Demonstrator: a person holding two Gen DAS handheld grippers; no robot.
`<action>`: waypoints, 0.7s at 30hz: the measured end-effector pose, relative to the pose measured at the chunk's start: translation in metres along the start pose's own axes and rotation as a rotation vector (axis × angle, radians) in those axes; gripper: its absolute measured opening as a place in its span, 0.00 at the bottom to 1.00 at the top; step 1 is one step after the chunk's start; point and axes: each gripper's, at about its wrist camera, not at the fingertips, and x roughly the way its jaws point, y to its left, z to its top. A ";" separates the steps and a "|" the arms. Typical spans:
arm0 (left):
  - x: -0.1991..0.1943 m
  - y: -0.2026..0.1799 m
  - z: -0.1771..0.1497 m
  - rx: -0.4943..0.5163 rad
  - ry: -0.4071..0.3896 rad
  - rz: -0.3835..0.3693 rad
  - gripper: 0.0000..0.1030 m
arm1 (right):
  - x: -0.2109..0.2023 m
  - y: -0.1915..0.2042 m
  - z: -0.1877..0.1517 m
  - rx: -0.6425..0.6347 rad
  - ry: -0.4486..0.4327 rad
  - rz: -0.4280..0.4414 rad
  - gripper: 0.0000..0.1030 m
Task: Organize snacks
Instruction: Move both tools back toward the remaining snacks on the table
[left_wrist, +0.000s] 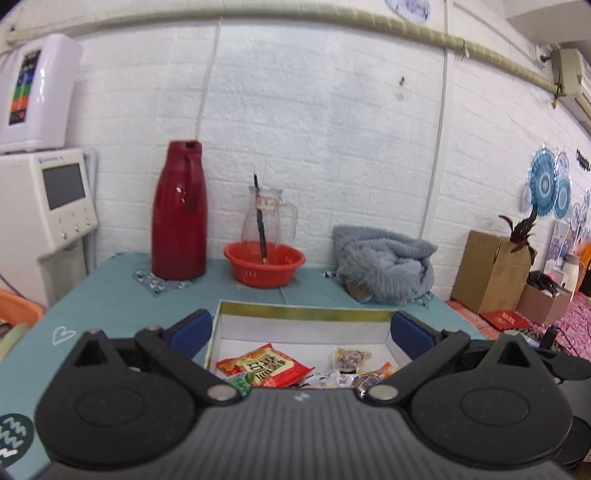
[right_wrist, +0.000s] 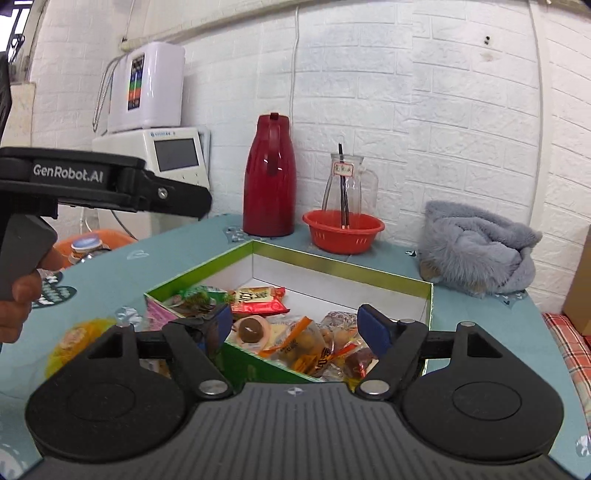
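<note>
Both tongs gape wide, holding nothing; my left gripper (left_wrist: 301, 332) and right gripper (right_wrist: 291, 325) hover over the green box (right_wrist: 332, 264); snack packets (right_wrist: 295, 343) lie inside it, red basket (right_wrist: 343, 230) beyond.

I see an open green box (right_wrist: 369, 267) with a gold-green rim and white inner walls, lying flat and lidless, and every snack I can place sits relative to it. Inside, toward its near side, a red packet (right_wrist: 258, 300) with yellow lettering lies flat on the white floor. Just in front of that packet rests a clear wrapper holding a brown egg-like ball (right_wrist: 250, 330). Further toward the box's near right corner I see orange-trimmed clear packs of pale round pieces (right_wrist: 301, 345) heaped together, overlapping. A green leafy-print packet (right_wrist: 197, 295) leans at the box's left corner. Outside the box, left of its near wall, a yellow packet (right_wrist: 72, 345) lies blurred.
</note>
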 end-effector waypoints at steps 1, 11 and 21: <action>-0.011 0.001 -0.001 0.003 -0.016 0.002 1.00 | -0.006 0.002 -0.002 0.005 -0.002 0.009 1.00; -0.083 0.038 -0.036 -0.159 -0.018 0.080 1.00 | -0.018 0.041 -0.048 0.064 0.138 0.184 1.00; -0.100 0.074 -0.082 -0.190 0.118 0.156 1.00 | 0.029 0.076 -0.043 -0.141 0.200 0.222 1.00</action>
